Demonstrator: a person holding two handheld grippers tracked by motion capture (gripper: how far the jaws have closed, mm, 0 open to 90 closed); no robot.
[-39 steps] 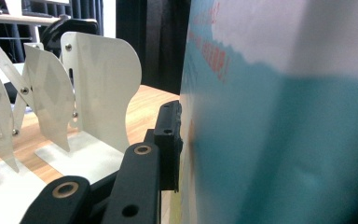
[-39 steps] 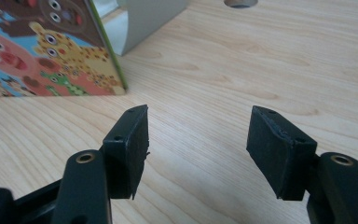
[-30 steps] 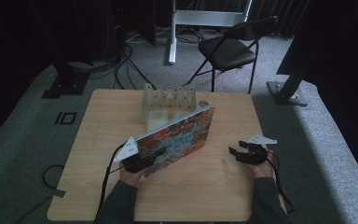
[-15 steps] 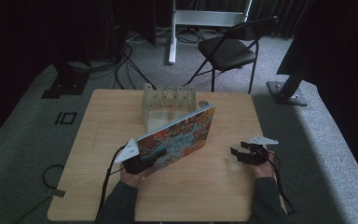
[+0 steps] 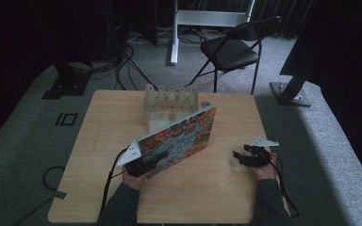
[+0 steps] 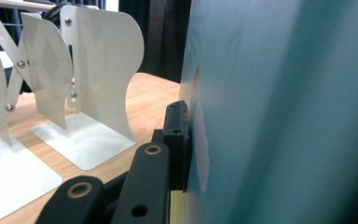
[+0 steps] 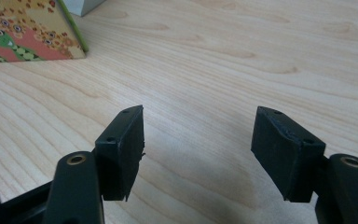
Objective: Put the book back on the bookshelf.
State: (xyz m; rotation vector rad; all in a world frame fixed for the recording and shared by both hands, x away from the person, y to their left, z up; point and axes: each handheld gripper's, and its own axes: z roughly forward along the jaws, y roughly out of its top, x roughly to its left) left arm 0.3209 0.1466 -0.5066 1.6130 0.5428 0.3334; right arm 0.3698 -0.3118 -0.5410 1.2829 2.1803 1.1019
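My left gripper [image 5: 143, 165] is clamped on the near, lower corner of a colourful picture book [image 5: 179, 139], its jaws having just closed further with the cover between them. The book stands on edge near the middle of the bench [image 5: 217, 188], tilted, its long axis running diagonally from my left hand up toward the far right. Its illustrated cover faces me; the writing on it is too small to read. In the left gripper view, one black pad [image 6: 177, 140] presses flat against the teal cover [image 6: 279, 112].

Just behind the book stands a white metal book rack [image 5: 169, 101], with upright dividers.

My right gripper [image 5: 245, 157] rests low over the bench, well apart from the book, pointing left. Its jaws stand apart with nothing between them, having just opened a little. My forearms come in from the near edge.
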